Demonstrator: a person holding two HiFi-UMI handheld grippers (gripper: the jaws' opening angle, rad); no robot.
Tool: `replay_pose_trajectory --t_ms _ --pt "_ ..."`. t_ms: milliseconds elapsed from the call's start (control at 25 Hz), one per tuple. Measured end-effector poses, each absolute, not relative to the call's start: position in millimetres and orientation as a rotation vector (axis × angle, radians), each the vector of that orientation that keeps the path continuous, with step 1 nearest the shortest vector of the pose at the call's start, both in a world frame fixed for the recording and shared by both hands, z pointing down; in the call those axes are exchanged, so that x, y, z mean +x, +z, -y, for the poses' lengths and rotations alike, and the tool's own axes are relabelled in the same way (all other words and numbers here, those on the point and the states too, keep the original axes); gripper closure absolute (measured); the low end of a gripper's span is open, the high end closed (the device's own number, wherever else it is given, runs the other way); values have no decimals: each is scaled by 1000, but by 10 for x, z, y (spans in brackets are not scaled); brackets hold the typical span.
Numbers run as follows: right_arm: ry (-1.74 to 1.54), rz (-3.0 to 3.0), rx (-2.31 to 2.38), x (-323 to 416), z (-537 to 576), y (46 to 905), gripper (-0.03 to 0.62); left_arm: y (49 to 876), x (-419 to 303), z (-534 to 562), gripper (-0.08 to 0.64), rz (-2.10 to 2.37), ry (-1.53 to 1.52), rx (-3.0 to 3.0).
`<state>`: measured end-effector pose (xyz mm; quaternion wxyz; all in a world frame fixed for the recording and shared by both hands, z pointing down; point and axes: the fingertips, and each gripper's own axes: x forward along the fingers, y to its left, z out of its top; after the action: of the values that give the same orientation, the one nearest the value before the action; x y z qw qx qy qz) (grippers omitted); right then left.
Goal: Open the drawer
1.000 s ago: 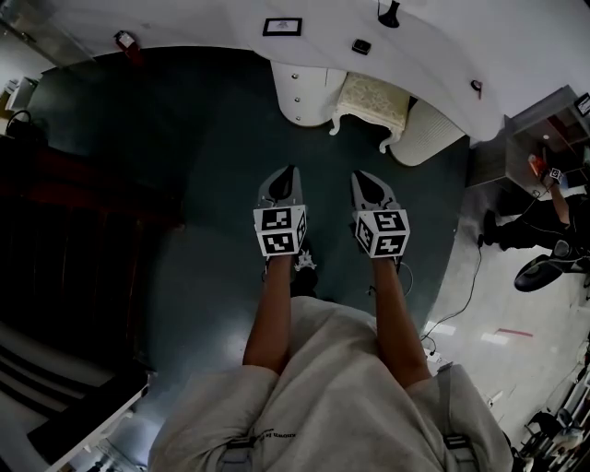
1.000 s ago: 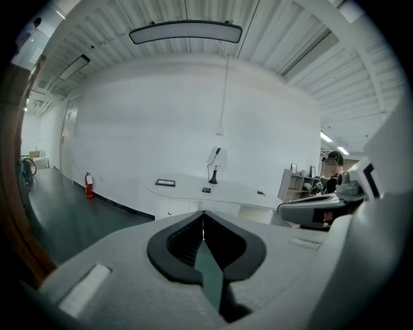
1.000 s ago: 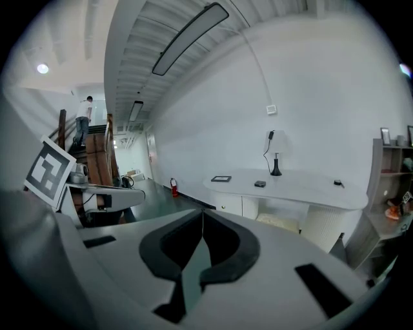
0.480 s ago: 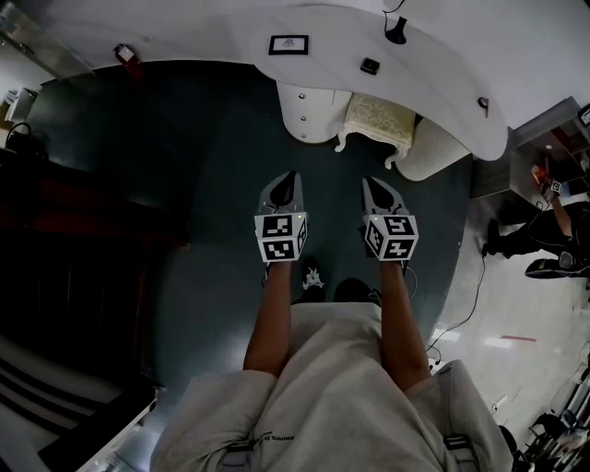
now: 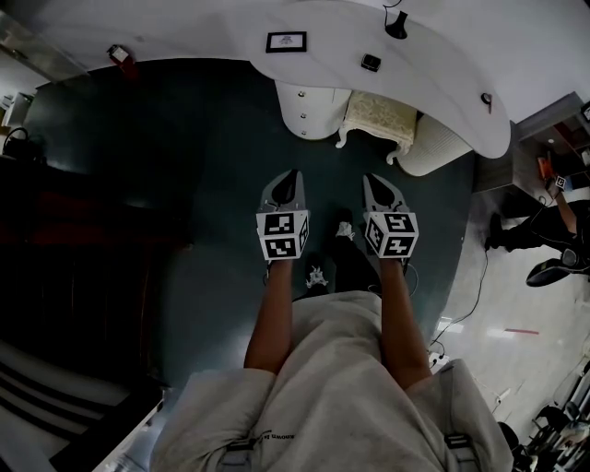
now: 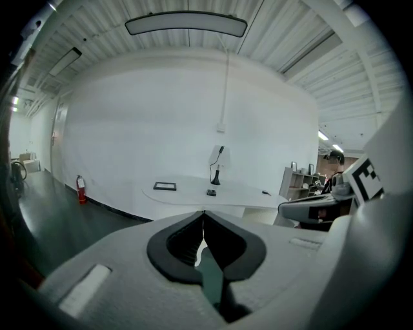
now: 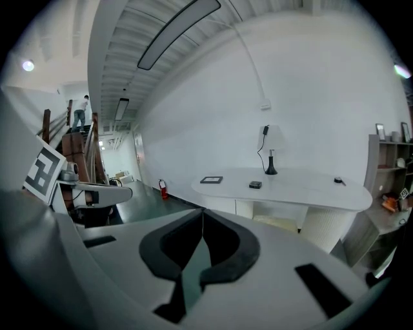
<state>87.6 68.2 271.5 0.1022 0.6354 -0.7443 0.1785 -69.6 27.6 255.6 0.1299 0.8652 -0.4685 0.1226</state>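
Drawer (image 5: 310,107) untouched; left hand-held gripper (image 5: 293,173), right hand-held gripper (image 5: 369,179) closed, empty.

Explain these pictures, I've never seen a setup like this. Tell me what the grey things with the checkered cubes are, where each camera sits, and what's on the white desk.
No robot here: a person holds a two-jaw tool in each hand, the left gripper and the right gripper. The cubes are part of them. The top-down picture comes from a camera on the person's head; the other two come from cameras riding on each gripper, looking along its jaws. Both pairs of jaws are closed and hold nothing. Ahead is a white desk carrying a dark frame, a small dark box and a black stand. Beneath it are a white drawer unit and a cream stool.
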Motion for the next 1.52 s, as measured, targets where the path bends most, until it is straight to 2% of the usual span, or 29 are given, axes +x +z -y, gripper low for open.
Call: replay_pose_trajectory --t_ms 480,1520 --pt "560 2246 1820 806 -133 2788 575 2587 -734 156 551 1407 362 2476" --pt "704 2318 1700 1412 1374 3024 575 2713 -142 1461 551 1493 370 2363"
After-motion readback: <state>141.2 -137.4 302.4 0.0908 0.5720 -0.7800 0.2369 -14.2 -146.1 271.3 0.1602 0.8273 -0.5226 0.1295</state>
